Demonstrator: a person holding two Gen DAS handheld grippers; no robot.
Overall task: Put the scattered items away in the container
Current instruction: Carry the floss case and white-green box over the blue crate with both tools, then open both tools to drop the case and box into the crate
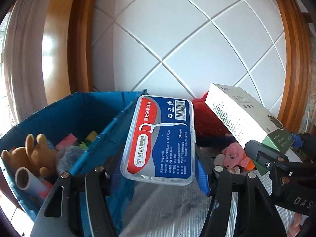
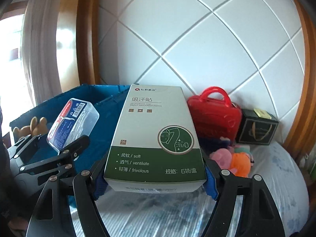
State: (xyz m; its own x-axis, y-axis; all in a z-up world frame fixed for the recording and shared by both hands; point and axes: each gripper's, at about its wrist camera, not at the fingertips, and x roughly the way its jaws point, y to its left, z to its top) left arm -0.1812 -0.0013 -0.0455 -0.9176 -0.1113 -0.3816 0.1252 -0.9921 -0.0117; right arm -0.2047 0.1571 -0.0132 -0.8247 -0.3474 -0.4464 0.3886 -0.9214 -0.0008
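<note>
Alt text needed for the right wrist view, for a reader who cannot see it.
The right gripper holds a green and grey patch box lifted above the bed. To its left the left gripper holds a clear floss pick case in front of the blue bin; a red toy case and plush toys lie right.

White quilted headboard (image 2: 197,39); pale curtain (image 1: 23,59)
</note>
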